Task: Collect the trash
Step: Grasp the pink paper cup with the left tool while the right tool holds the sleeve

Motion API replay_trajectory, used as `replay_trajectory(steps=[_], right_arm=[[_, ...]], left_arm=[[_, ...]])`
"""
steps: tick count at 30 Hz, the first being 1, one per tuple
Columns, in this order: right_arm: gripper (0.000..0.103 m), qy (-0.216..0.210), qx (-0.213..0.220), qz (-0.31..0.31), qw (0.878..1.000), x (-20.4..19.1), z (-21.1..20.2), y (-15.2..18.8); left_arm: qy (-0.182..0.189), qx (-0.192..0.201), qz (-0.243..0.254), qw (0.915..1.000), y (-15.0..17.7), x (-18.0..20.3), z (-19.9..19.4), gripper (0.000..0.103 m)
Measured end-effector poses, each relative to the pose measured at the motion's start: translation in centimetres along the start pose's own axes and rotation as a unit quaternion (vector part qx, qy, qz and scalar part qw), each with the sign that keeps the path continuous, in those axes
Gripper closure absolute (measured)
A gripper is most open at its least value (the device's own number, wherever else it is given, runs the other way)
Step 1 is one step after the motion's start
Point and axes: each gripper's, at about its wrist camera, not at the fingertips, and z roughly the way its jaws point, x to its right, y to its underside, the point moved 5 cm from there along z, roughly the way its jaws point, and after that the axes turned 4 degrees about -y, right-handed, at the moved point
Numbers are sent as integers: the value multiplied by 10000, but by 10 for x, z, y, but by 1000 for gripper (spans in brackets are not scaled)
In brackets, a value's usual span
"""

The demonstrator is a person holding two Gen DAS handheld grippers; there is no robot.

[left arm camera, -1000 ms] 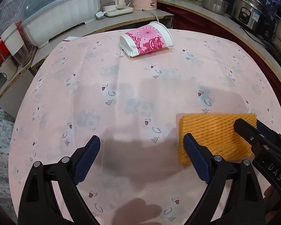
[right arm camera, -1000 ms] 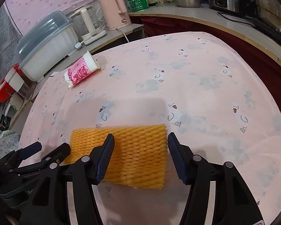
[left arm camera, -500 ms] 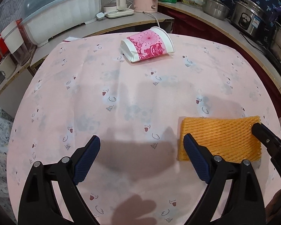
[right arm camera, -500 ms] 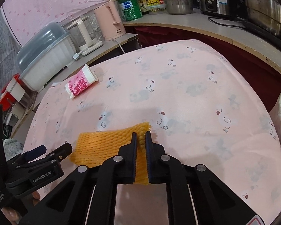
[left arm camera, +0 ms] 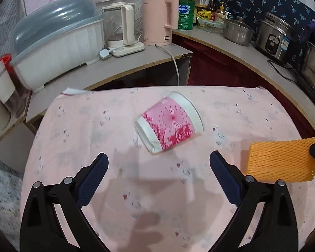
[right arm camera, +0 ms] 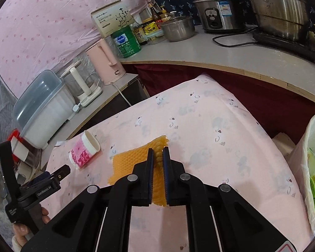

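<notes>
Right tool point(right arm camera: 158, 163) pinching orange foam net point(right arm camera: 128, 163), left tool point(left arm camera: 158, 168) spread wide near tipped paper cup point(left arm camera: 170, 125)

Pink kettle point(left arm camera: 157, 21) upper centre, white dish-rack box point(left arm camera: 58, 48) upper left, rice cooker point(left arm camera: 275, 37) upper right, pink tablecloth point(left arm camera: 94, 126) below

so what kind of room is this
Most likely a home kitchen: a rice cooker and a steel pot on the counter, and a pink electric kettle nearby.

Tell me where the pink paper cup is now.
The pink paper cup lies on its side on the pink tablecloth, ahead of the open left hand-held gripper, left of the orange foam net.
</notes>
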Motion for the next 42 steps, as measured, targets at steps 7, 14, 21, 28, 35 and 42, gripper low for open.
replay_trajectory(steps=[7, 14, 21, 28, 35, 42], right_arm=[[94, -108, 152, 148, 9997, -12, 45, -40], [94, -388, 263, 202, 9987, -51, 103, -80], [94, -694, -467, -97, 9965, -91, 151, -53], [94, -669, -913, -721, 9910, -98, 109, 15], [94, -776, -1163, -795, 9870, -85, 41, 78], [94, -640, -1000, -615, 9910, -53, -31, 111]], left_arm=[[-76, 150, 656, 9977, -31, 4, 45, 10], [376, -66, 88, 9992, -57, -19, 70, 10], [714, -570, -172, 9957, -37, -25, 85, 11], [730, -731, 523, 9933, 26, 0, 50, 11], [901, -778, 749, 9901, 88, 25, -5, 13], [1040, -525, 903, 9891, 132, 44, -67, 14]])
